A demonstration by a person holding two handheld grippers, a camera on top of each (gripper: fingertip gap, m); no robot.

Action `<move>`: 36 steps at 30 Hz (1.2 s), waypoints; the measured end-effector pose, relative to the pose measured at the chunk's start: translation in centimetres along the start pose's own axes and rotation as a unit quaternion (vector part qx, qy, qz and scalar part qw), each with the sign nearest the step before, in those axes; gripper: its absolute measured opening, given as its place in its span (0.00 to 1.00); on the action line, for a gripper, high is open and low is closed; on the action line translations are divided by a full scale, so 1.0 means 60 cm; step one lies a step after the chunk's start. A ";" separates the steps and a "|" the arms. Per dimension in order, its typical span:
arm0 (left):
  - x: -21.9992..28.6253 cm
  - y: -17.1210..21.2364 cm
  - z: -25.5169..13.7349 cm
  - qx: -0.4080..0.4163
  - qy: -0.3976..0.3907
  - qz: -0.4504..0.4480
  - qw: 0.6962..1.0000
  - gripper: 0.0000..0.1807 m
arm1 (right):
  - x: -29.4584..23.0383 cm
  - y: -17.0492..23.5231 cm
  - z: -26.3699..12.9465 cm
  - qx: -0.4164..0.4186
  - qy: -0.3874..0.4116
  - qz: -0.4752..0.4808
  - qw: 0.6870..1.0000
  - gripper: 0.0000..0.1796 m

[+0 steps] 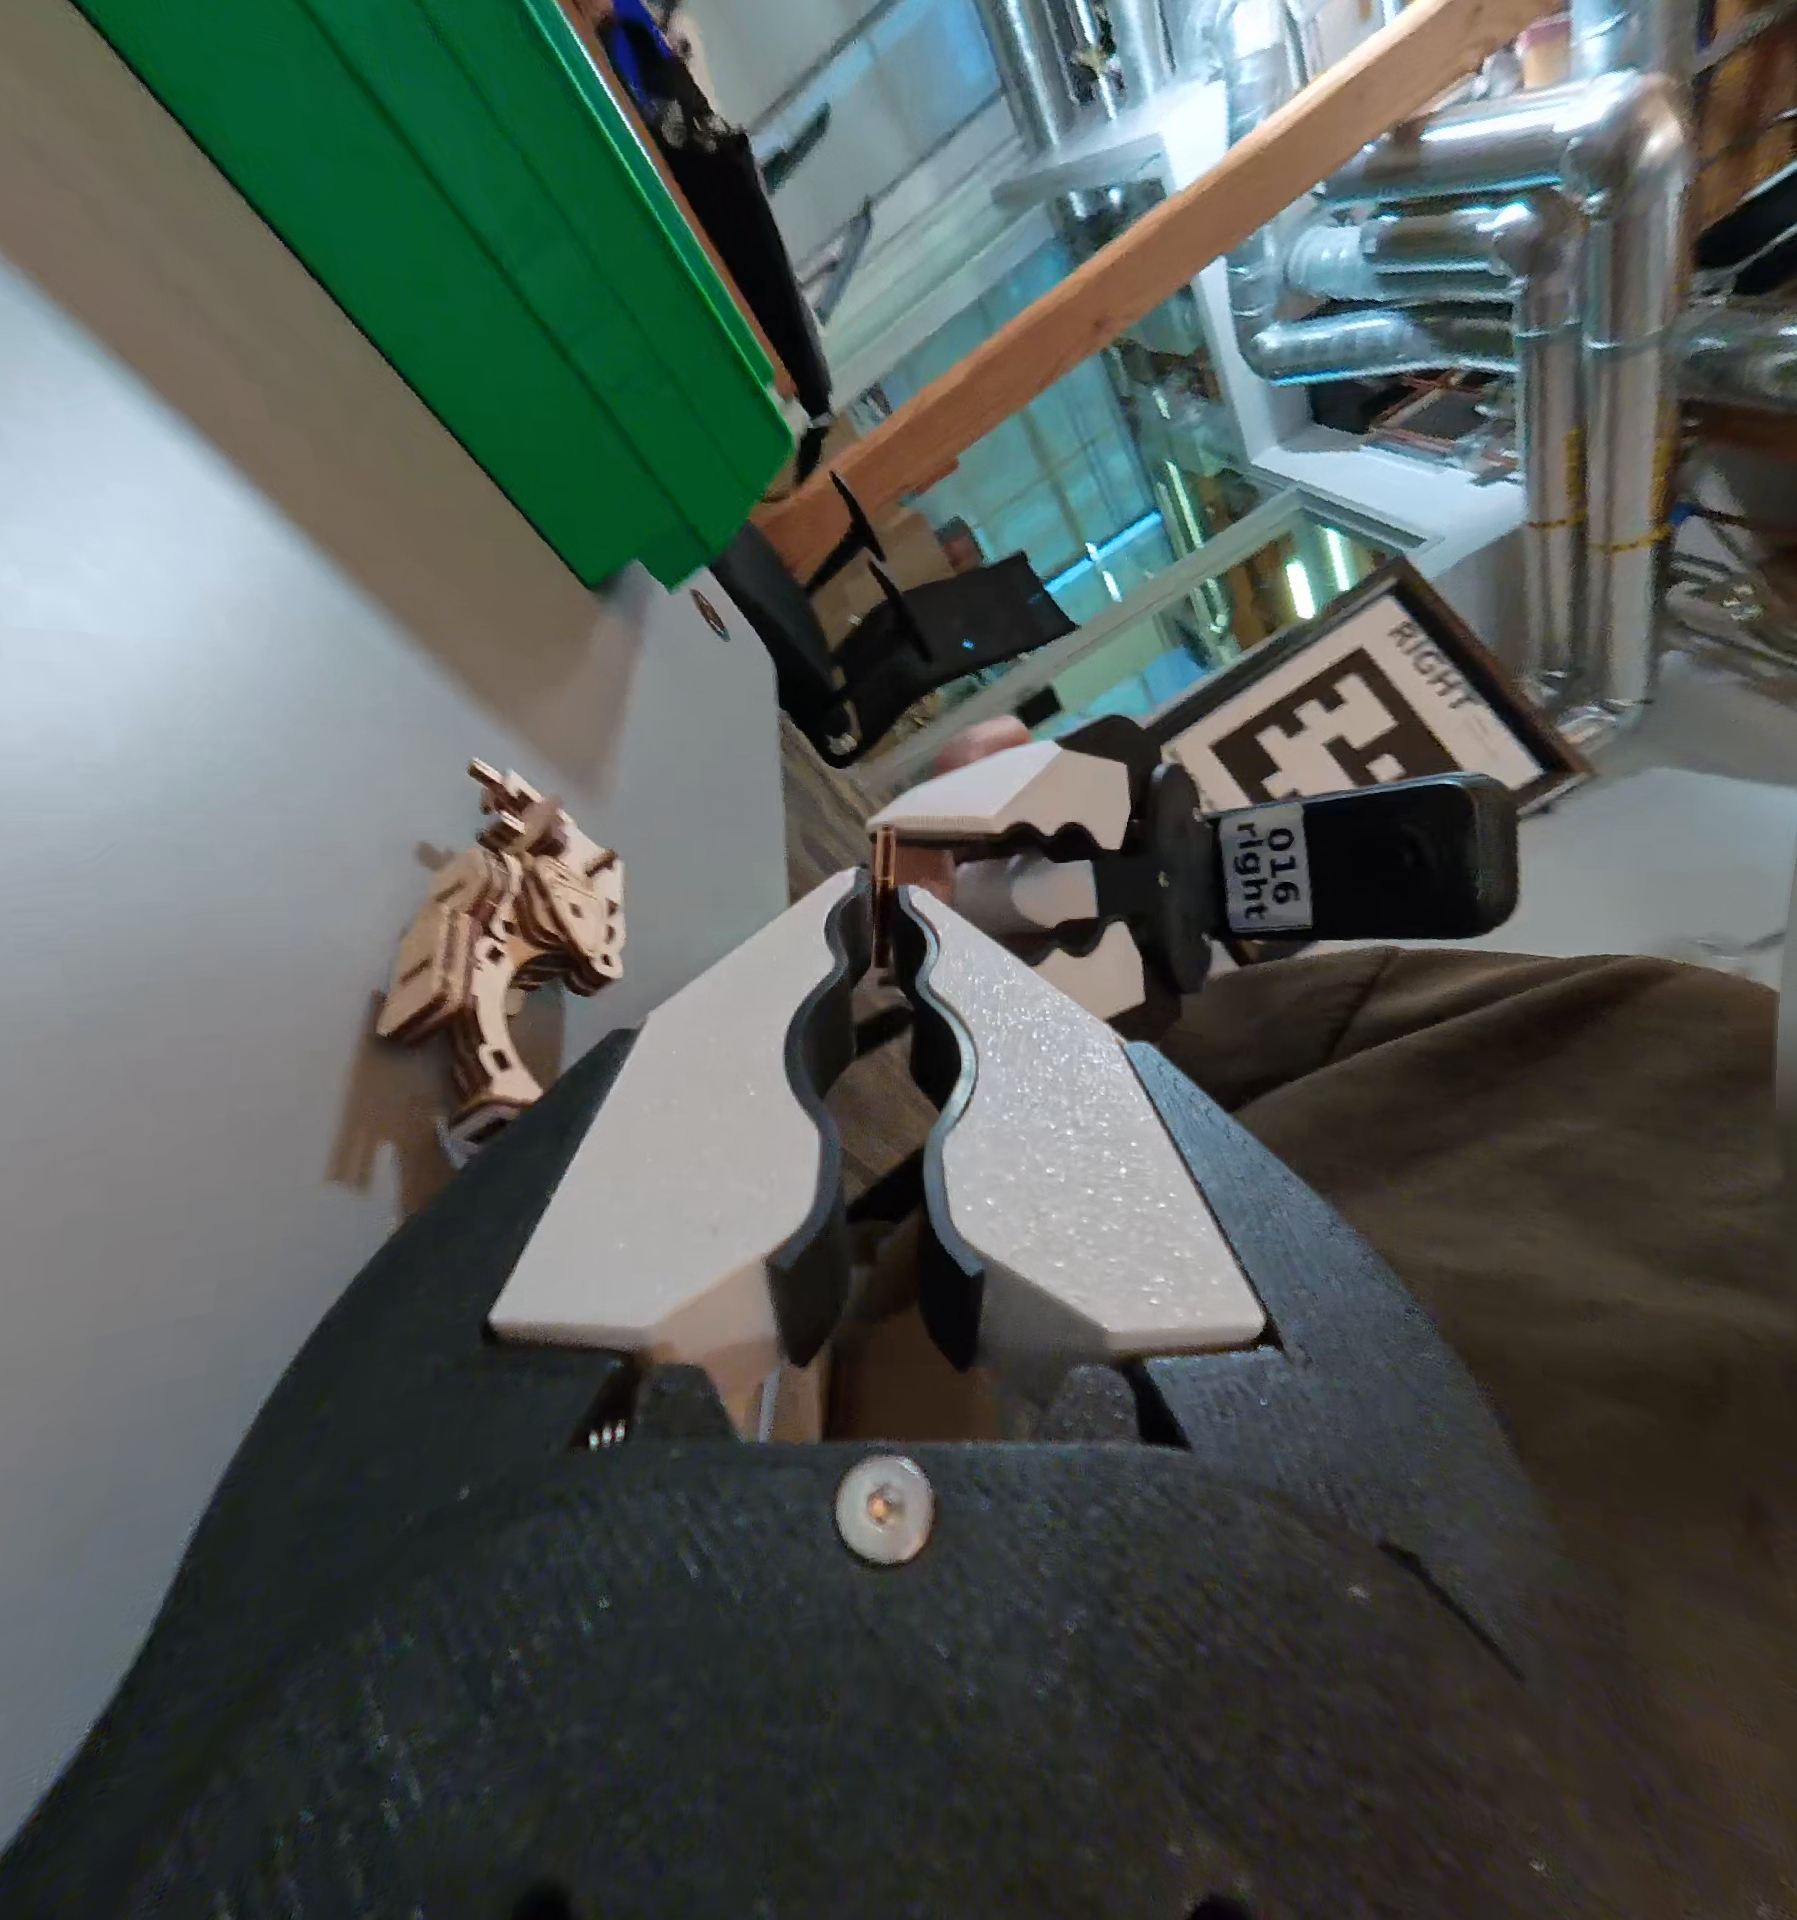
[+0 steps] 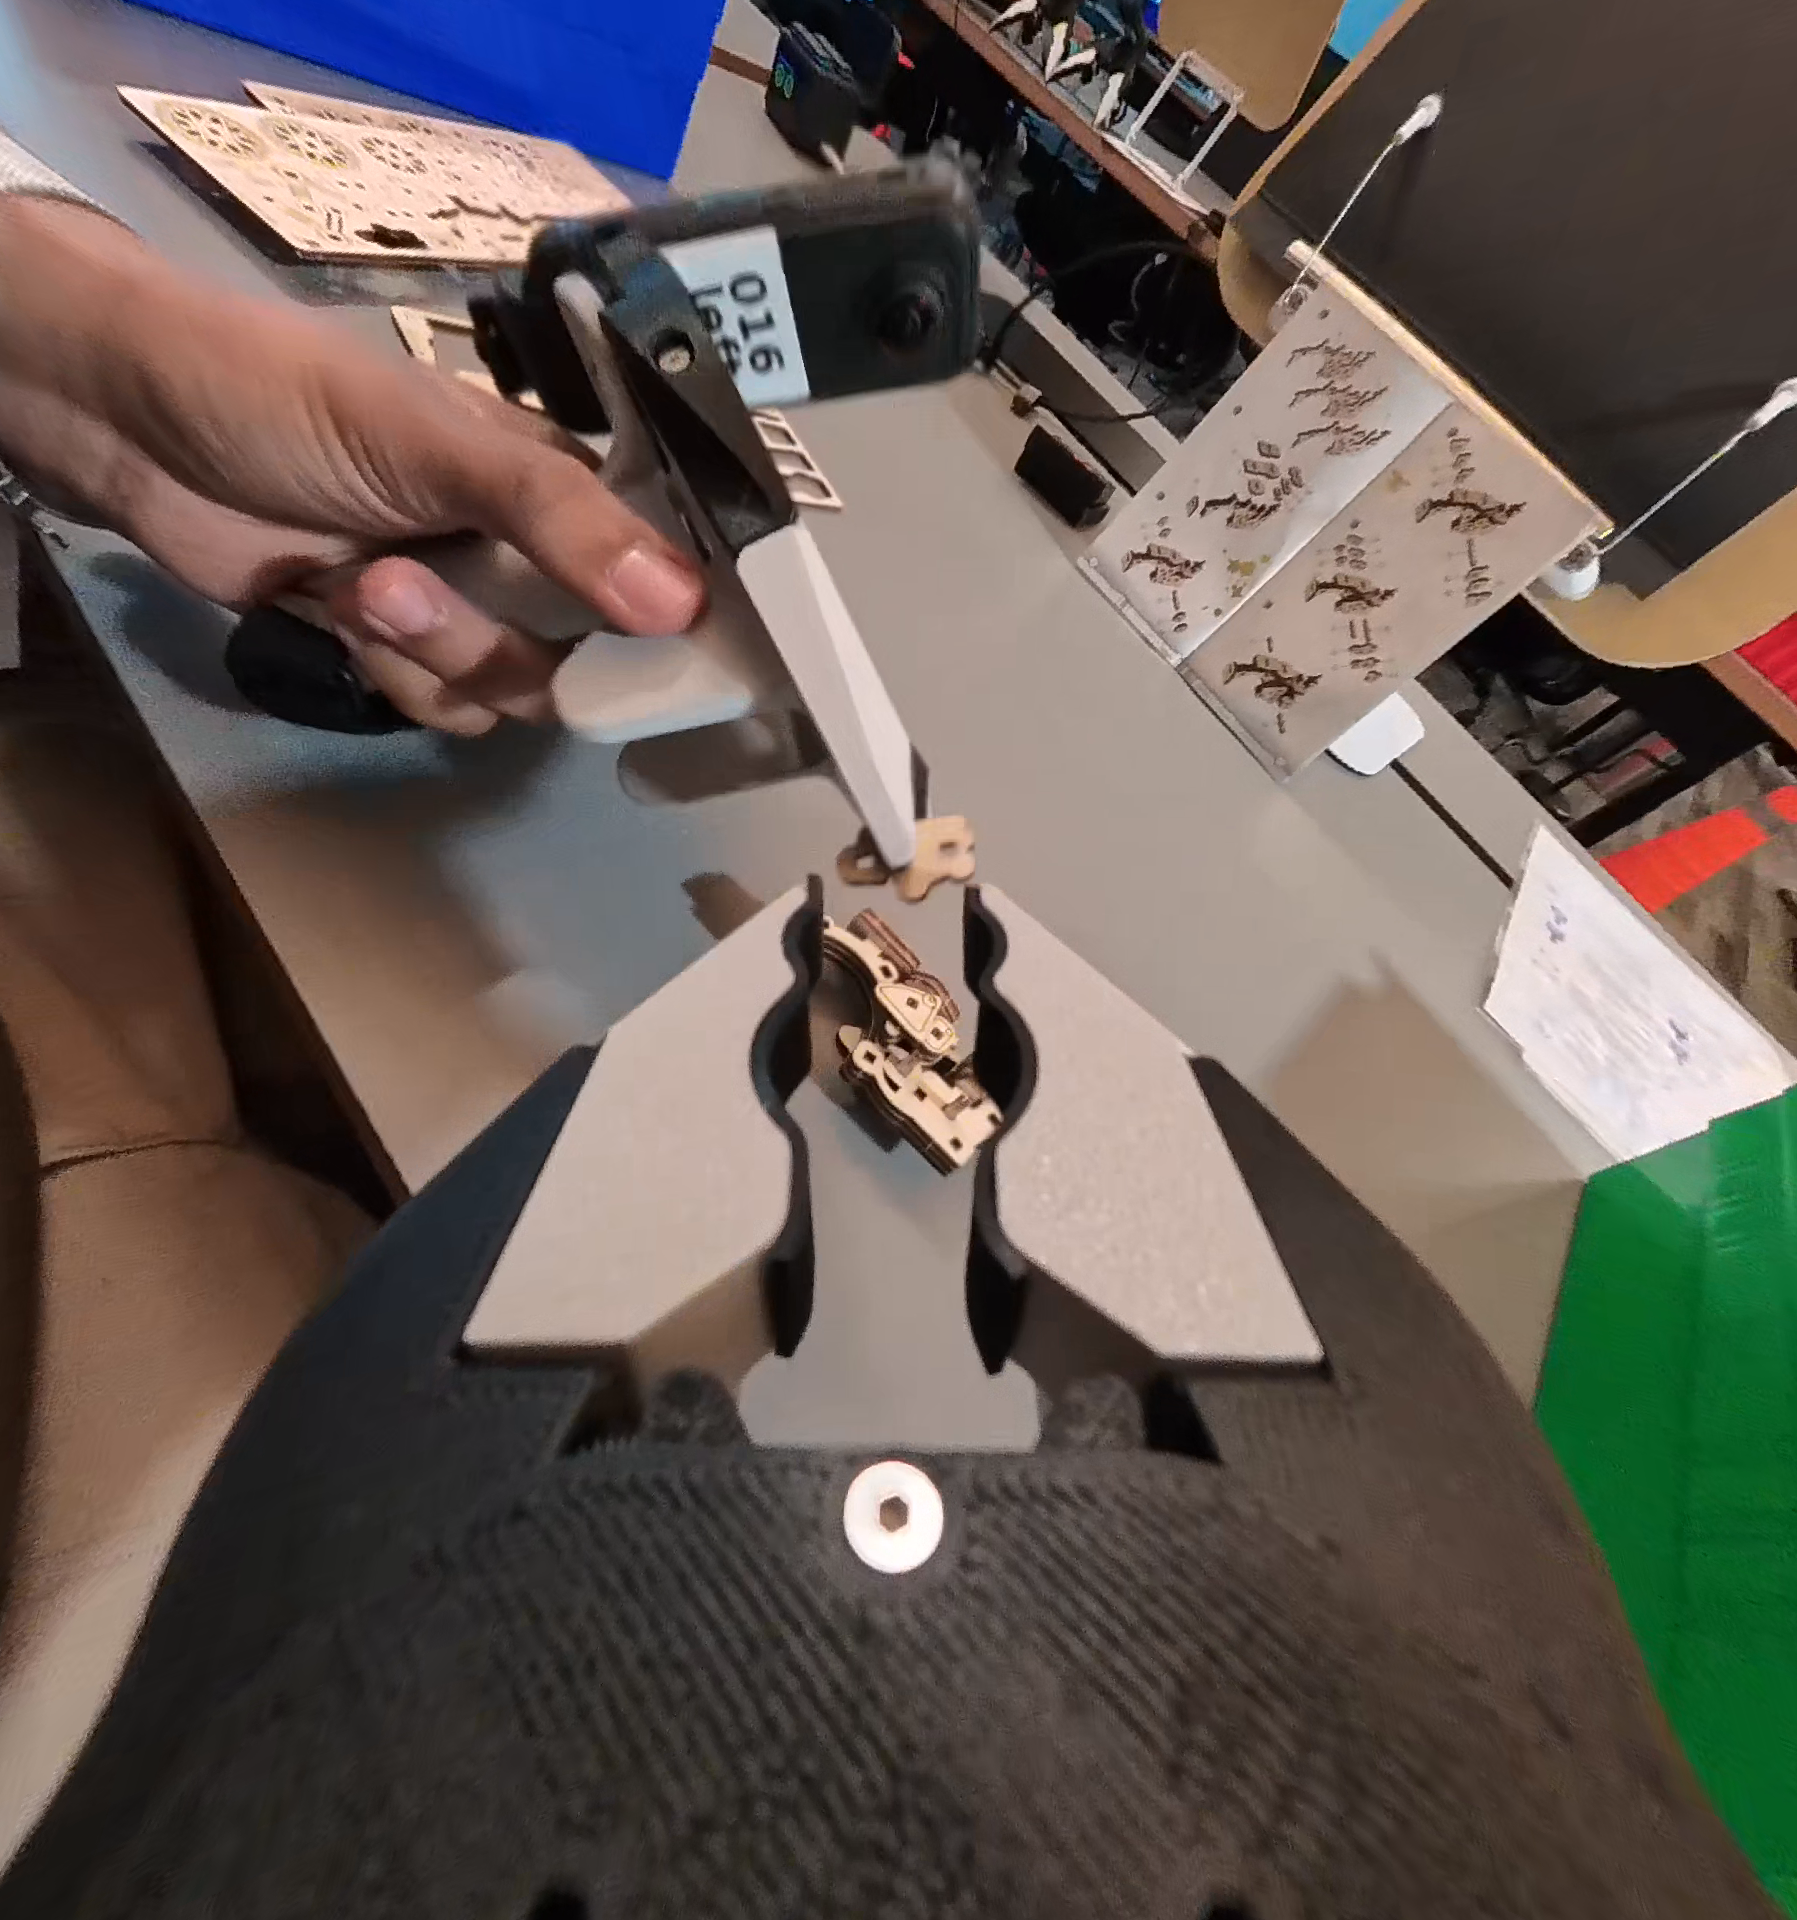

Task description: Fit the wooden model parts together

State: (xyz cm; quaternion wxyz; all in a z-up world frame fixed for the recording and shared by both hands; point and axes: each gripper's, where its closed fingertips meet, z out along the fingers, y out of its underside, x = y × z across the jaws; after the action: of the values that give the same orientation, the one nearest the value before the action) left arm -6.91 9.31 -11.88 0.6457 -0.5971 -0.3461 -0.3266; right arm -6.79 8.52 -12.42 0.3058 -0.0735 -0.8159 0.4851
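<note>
My left gripper [image 1: 886, 899] is shut on a small flat wooden piece [image 1: 883, 883], held edge-on at its tips. In the right wrist view a hand [image 2: 302, 468] holds the left gripper [image 2: 899, 847], pointing down with the piece [image 2: 935, 847] just above the grey table [image 2: 1081, 727]. My right gripper [image 2: 894, 896] is open and empty, its tips just short of that piece. The partly built wooden model [image 2: 909, 1039] lies on the table below, seen between my right fingers. In the left wrist view the model [image 1: 509, 935] is off to the left and the right gripper [image 1: 930, 857] faces mine.
Sheets of laser-cut wooden parts [image 2: 374, 177] lie at the table's far left. A clear stand with an instruction sheet [image 2: 1330, 540] stands at the back right, a white paper [image 2: 1621, 1018] beside it. Green bins [image 2: 1704, 1403] sit close on the right, also in the left wrist view [image 1: 520, 291]. The tips of both grippers are at nearly the same place.
</note>
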 end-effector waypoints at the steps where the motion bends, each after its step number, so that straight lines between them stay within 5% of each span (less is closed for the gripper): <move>1: -0.004 -0.007 -0.004 0.009 -0.015 0.014 1.000 0.00 | 0.000 0.000 0.000 0.001 -0.002 0.004 1.000 0.15; 7: -0.020 -0.022 -0.019 0.007 -0.107 0.124 0.987 0.00 | -0.002 -0.012 -0.003 0.031 -0.039 0.116 0.992 0.12; 12: -0.026 -0.013 -0.012 -0.039 -0.187 0.261 0.946 0.00 | 0.007 -0.004 -0.001 0.047 -0.108 0.320 0.940 0.11; 15: -0.031 -0.011 -0.011 -0.063 -0.240 0.350 0.903 0.00 | 0.004 -0.002 -0.003 0.054 -0.150 0.405 0.900 0.04; 23: -0.038 0.005 0.002 -0.116 -0.328 0.548 0.761 0.00 | 0.009 0.009 0.004 0.074 -0.191 0.550 0.809 0.16; 29: -0.034 0.009 0.009 -0.126 -0.360 0.641 0.665 0.00 | 0.004 0.010 0.001 0.081 -0.229 0.598 0.764 0.00; 36: -0.031 0.006 0.008 -0.120 -0.386 0.699 0.590 0.00 | 0.006 -0.004 -0.009 0.108 -0.274 0.620 0.727 0.05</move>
State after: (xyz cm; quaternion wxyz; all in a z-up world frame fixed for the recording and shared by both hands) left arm -7.67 9.83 -13.62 0.4038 -0.7977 0.0027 0.4478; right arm -6.72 8.92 -11.87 -0.2943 -0.3935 -0.5786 0.6510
